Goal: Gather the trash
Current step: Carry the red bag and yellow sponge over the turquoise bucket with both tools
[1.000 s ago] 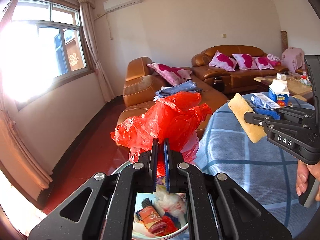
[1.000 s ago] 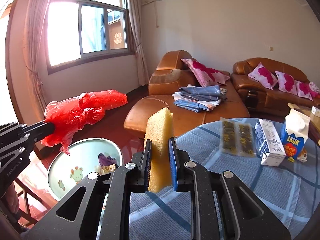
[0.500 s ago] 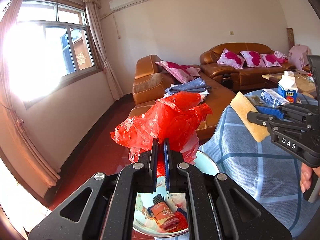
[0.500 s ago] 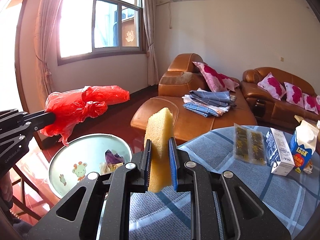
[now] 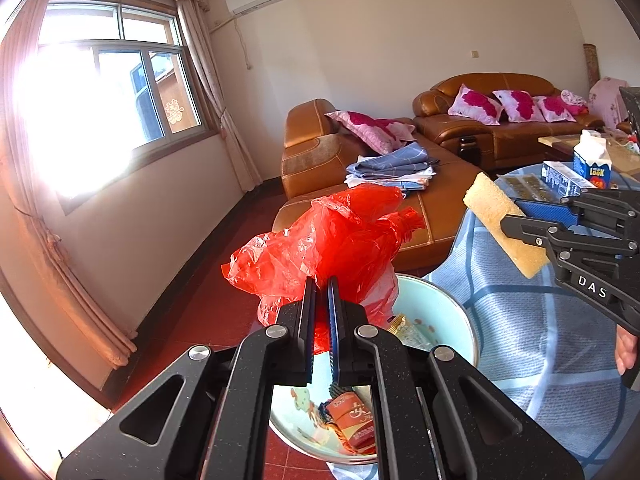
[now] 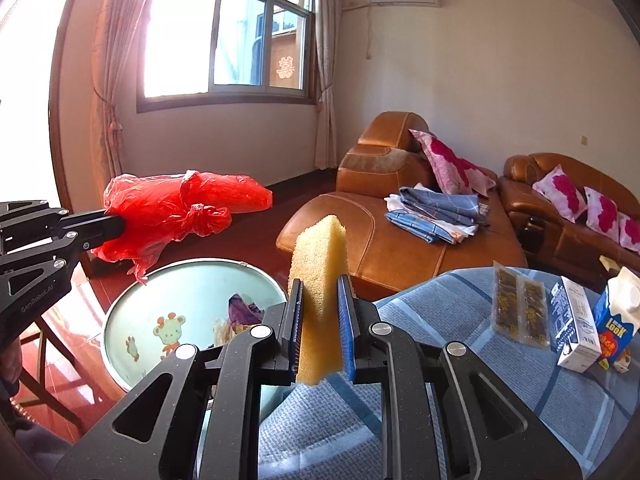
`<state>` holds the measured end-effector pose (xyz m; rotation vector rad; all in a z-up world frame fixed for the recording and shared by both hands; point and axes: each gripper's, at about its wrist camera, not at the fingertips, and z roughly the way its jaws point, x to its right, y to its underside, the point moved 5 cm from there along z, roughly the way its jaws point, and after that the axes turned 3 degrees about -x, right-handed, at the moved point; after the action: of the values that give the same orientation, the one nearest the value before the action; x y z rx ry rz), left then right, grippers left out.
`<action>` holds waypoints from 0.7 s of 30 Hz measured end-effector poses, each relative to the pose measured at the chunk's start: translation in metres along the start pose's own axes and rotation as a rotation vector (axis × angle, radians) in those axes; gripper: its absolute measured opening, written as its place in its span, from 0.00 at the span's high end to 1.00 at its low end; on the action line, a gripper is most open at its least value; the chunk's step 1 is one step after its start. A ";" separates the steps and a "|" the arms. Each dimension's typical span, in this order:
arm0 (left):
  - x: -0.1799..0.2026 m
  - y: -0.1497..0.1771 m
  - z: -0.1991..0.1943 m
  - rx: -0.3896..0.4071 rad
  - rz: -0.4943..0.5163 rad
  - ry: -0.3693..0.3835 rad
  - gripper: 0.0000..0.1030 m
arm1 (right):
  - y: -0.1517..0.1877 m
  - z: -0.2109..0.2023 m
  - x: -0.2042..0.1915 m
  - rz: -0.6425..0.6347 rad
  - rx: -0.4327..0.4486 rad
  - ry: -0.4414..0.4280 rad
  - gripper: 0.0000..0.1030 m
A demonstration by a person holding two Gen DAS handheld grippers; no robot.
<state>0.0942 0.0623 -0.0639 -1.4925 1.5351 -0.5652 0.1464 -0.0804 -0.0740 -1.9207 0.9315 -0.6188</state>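
The left tool [image 5: 319, 300] is clenching a crumpled red plastic bag [image 5: 332, 240], its jaws pressed tight on a fold of the film, and is holding it above the near rim of a pale green basin [image 5: 440, 312]. The right tool [image 6: 319, 312] is gripping a yellow sponge [image 6: 320, 280] edgewise between its pads, with the sponge standing upright over the edge of the table [image 6: 460, 380], just beside the basin.

Over the last second both tools have been drifting toward the basin: in the left wrist view more of the bowl is now showing beneath the bag, and in the right wrist view the basin has been growing larger and sliding closer to the sponge. Neither grip has changed; both pieces are still being carried.

The basin is already holding trash: a red wrapper [image 5: 356, 420], a purple scrap [image 6: 244, 308] and some pale bits. Judging from this, the person is bringing the bag and sponge over to drop them in, and the release seems close for the bag, which is hanging nearly over the opening.

Further out on the blue checked table, a clear snack packet [image 6: 520, 308], a white carton [image 6: 576, 328] and a blue milk carton [image 6: 616, 320] are still waiting, well apart from the basin, so the collecting looks partway done.
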 end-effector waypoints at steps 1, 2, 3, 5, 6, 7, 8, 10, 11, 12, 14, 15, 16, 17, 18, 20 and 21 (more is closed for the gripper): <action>-0.001 0.001 0.000 -0.003 0.000 -0.003 0.95 | 0.000 0.001 -0.002 -0.007 0.000 -0.003 0.84; -0.002 0.001 0.001 -0.004 -0.001 -0.005 0.95 | 0.000 0.001 -0.003 -0.013 0.000 -0.009 0.84; -0.003 0.002 0.001 -0.006 -0.002 -0.006 0.95 | 0.000 0.002 -0.006 -0.017 0.000 -0.012 0.84; -0.005 0.003 0.001 -0.007 0.000 -0.008 0.95 | 0.001 0.004 -0.009 -0.025 -0.002 -0.019 0.84; -0.006 0.003 0.001 -0.008 0.001 -0.011 0.95 | 0.001 0.004 -0.010 -0.029 -0.002 -0.022 0.84; -0.007 0.003 0.002 -0.008 0.001 -0.013 0.95 | 0.001 0.005 -0.012 -0.036 -0.001 -0.029 0.84; -0.008 0.004 0.002 -0.010 0.001 -0.017 0.95 | 0.002 0.005 -0.013 -0.042 -0.002 -0.033 0.84; -0.007 0.003 0.003 -0.013 0.003 -0.023 0.95 | 0.002 0.005 -0.015 -0.051 0.002 -0.037 0.84; -0.008 0.005 0.003 -0.015 0.002 -0.026 0.95 | 0.002 0.004 -0.015 -0.053 0.005 -0.041 0.83; -0.007 0.004 0.004 -0.018 0.002 -0.028 0.95 | 0.003 0.004 -0.016 -0.053 0.006 -0.044 0.84; -0.008 0.006 0.005 -0.022 0.004 -0.035 0.95 | 0.003 0.005 -0.016 -0.051 0.002 -0.052 0.83; -0.010 0.006 0.005 -0.023 0.003 -0.037 0.95 | 0.004 0.006 -0.016 -0.052 -0.003 -0.058 0.83; -0.010 0.007 0.005 -0.023 0.002 -0.039 0.95 | 0.004 0.007 -0.016 -0.052 -0.007 -0.061 0.83; -0.013 0.007 0.004 -0.023 0.002 -0.041 0.95 | 0.004 0.007 -0.016 -0.054 -0.008 -0.062 0.83; -0.014 0.008 0.004 -0.022 0.002 -0.043 0.95 | 0.004 0.007 -0.016 -0.057 -0.006 -0.062 0.83; -0.016 0.009 0.004 -0.023 0.002 -0.047 0.95 | 0.004 0.007 -0.017 -0.067 -0.007 -0.065 0.83; -0.016 0.009 0.004 -0.025 0.003 -0.048 0.95 | 0.005 0.007 -0.019 -0.071 -0.007 -0.065 0.83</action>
<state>0.0904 0.0802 -0.0688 -1.5116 1.5117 -0.5069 0.1385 -0.0636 -0.0829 -1.9757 0.8285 -0.5915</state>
